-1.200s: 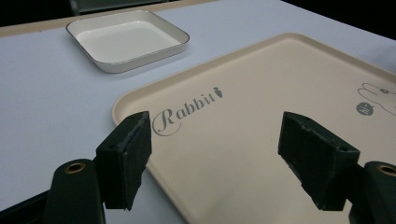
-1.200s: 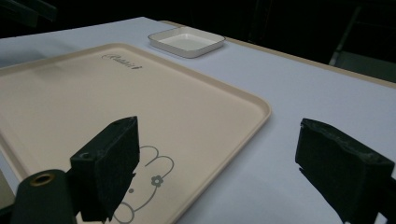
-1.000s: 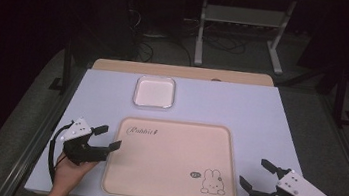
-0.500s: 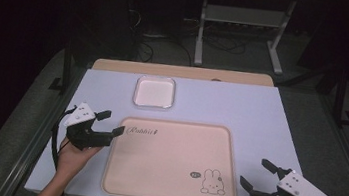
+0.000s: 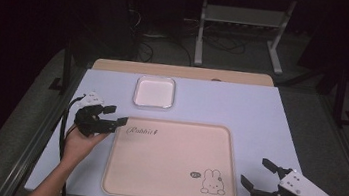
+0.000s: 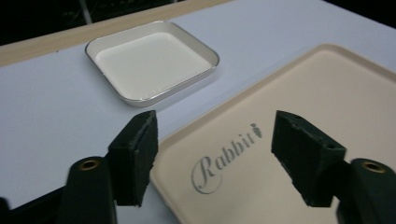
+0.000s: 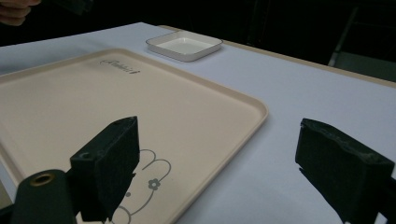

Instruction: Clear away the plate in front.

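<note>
The left gripper (image 5: 116,116) hovers at the far left corner of the beige tray (image 5: 153,176), near the left edge of the table (image 5: 241,111). Its jaws stand apart with nothing between them, and they have just been closing a little. In the left gripper view they frame the tray's corner and the "Rabbit" lettering (image 6: 224,158) printed on it. The small white dish (image 5: 154,91) lies beyond that corner, toward the far edge of the table, apart from the tray and just ahead of the left gripper.

The right gripper (image 5: 257,176) sits at the near right corner of the table, just off the tray's right rim. Its jaws are spread wide and hold nothing. In the right gripper view the rabbit drawing (image 7: 144,186) at the tray's near right corner lies just beside one jaw.
</note>
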Motion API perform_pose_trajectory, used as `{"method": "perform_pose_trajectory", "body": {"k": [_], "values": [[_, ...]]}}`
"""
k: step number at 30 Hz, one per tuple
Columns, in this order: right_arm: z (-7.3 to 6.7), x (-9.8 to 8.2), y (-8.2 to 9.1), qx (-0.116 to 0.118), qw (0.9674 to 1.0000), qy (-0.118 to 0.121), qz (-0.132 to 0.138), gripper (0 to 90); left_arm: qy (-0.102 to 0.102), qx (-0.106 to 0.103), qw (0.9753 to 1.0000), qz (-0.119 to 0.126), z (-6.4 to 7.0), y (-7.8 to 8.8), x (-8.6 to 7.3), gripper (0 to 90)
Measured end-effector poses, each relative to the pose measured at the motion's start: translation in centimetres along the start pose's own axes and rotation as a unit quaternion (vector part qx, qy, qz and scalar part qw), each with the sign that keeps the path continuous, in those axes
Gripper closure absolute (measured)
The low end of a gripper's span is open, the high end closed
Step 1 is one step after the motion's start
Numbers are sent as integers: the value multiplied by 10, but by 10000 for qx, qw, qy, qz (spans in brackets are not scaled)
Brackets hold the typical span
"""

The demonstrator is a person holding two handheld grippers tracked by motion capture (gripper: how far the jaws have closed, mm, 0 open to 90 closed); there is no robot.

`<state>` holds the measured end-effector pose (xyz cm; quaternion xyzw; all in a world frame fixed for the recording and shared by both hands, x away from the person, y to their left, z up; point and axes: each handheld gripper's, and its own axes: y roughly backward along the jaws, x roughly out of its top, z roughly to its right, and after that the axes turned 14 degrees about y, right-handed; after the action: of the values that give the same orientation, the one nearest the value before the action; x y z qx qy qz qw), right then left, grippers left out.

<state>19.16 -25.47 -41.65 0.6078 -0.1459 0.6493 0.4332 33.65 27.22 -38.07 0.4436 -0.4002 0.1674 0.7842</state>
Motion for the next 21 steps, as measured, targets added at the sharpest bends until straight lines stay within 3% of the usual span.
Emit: {"method": "perform_pose_trajectory", "body": {"k": [6,14,17,21], "values": [[0,0,-1,19,10000,6,-8,129,294,-20,9996,-34,-10,-13,19,351],[1,-1,-2,48,10000,6,-28,129,391,144,9987,-289,-14,-34,40,379],[1,-1,-2,51,10000,12,-42,129,651,46,9966,-507,-23,-45,53,397],[2,-1,-1,27,10000,-1,-42,129,720,166,9956,-580,-31,-54,63,416]]}}
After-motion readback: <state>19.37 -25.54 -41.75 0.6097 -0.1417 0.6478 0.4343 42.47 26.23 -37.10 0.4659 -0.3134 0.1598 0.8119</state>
